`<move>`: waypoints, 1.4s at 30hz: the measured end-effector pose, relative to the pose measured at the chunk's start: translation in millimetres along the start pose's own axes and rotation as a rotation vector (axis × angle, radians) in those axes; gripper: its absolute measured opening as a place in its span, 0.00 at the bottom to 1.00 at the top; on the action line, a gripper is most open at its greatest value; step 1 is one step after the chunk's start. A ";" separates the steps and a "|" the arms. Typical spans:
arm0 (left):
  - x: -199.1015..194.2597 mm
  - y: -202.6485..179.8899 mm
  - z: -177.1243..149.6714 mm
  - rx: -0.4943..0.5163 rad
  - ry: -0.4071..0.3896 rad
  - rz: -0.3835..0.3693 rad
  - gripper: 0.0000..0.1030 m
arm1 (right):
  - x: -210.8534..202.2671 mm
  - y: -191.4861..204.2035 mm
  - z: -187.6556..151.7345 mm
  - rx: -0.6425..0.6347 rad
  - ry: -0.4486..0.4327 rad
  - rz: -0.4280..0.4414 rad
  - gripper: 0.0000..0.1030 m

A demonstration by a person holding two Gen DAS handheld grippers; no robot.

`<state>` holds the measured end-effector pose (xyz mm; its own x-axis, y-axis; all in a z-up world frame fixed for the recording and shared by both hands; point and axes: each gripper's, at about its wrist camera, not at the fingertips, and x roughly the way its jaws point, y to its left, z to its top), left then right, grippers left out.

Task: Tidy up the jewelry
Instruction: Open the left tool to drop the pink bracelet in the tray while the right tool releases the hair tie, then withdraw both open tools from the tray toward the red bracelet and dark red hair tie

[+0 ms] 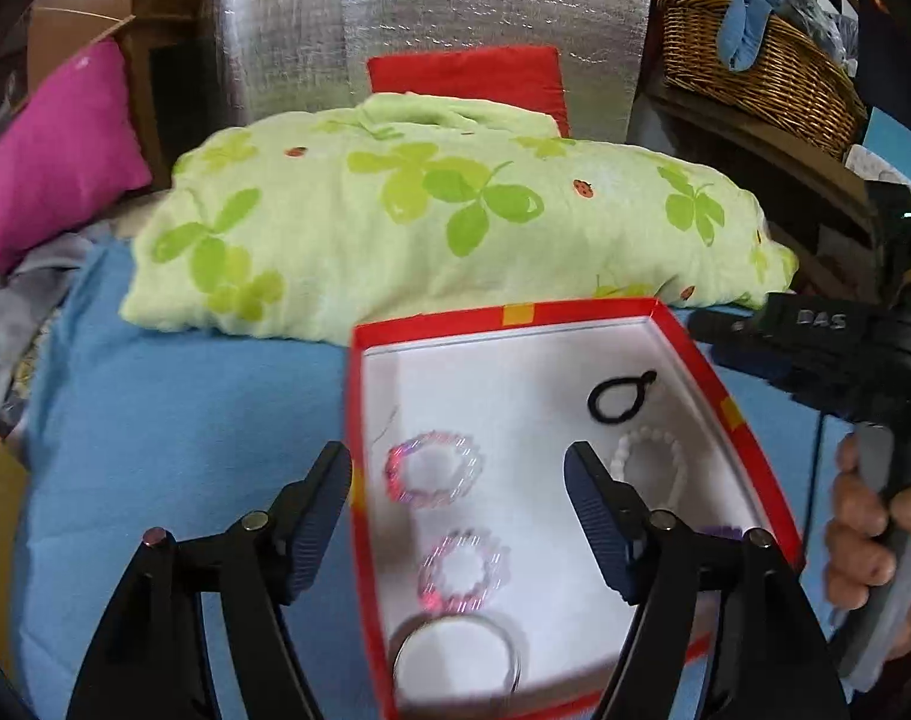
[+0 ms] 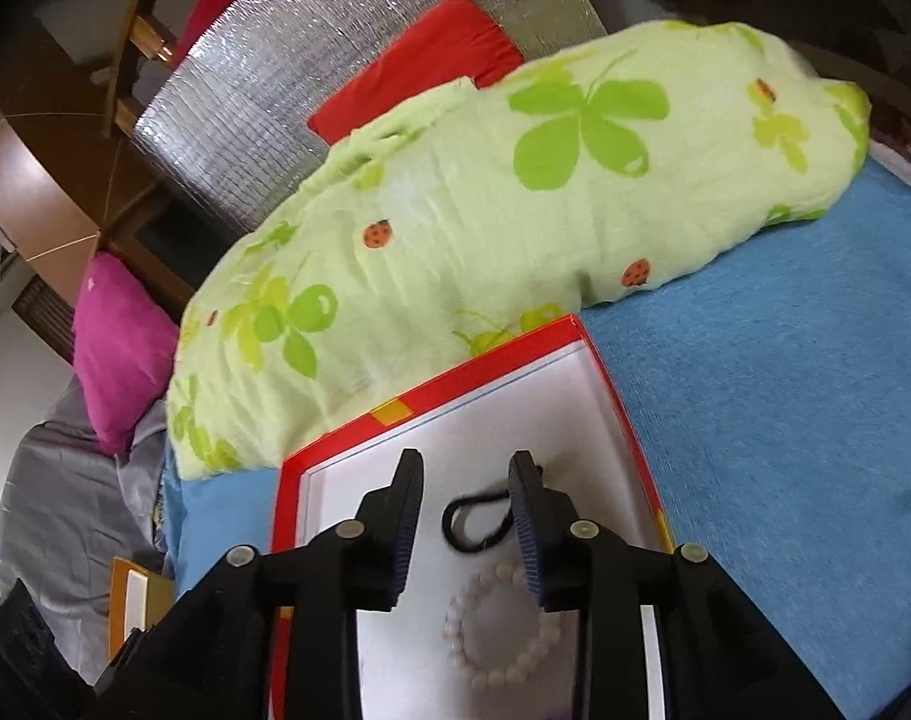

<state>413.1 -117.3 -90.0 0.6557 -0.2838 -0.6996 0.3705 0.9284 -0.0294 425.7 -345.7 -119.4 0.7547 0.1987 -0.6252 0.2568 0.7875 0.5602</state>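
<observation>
Blue terry cloth covers the bed [image 1: 173, 420], with a pale green pillow printed with clover leaves and ladybirds [image 1: 455, 210] lying across it, a red cushion [image 1: 473, 75] and a silver quilted foil sheet [image 1: 431, 6] behind that, a magenta cushion [image 1: 59, 150] off to one side and a woven wicker basket [image 1: 755, 66] at the other.

Just in front of the pillow sits a shallow red cardboard box with a white inside [image 1: 677, 330]. Its long axis runs away from the cameras toward the pillow, one short end nearly touching the pillow.

Inside lie the jewelry pieces, all flat on the white floor: a black elastic loop [image 1: 620, 399] near the far right corner, its small knotted end pointing toward the far right wall; a white beaded bracelet [image 1: 647, 450] just nearer than it; two pink translucent beaded bracelets [image 1: 434, 471] along the left side, one behind the other; and a clear bangle [image 1: 455, 654] at the near end.

The left gripper [image 1: 458, 468] hangs above the box with its jaws spread wide, nothing between them, its left finger outside the box wall.

The right gripper [image 2: 467, 474] hovers over the far right part of the box, jaws partly apart, the black loop seen between them but not pinched. A hand [image 1: 869, 534] holds its handle
</observation>
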 end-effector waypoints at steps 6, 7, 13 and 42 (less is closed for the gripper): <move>-42.3 3.2 -31.7 -0.040 -0.022 0.070 0.73 | -41.9 4.0 -34.9 -0.086 0.010 -0.030 0.46; -50.1 1.4 -38.3 -0.033 -0.032 0.080 0.73 | -49.5 8.2 -44.9 -0.129 0.018 -0.043 0.46; -89.9 -7.3 -93.1 0.013 -0.055 0.171 0.78 | -105.7 17.7 -94.9 -0.283 -0.030 -0.097 0.52; -102.2 -36.6 -189.6 0.090 0.127 0.193 0.78 | -137.4 5.9 -218.3 -0.442 0.102 -0.217 0.54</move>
<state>207.7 -76.8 -152.8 0.6338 -0.0656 -0.7707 0.3076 0.9356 0.1734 191.7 -240.9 -148.7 0.6435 0.0416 -0.7643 0.1044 0.9844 0.1415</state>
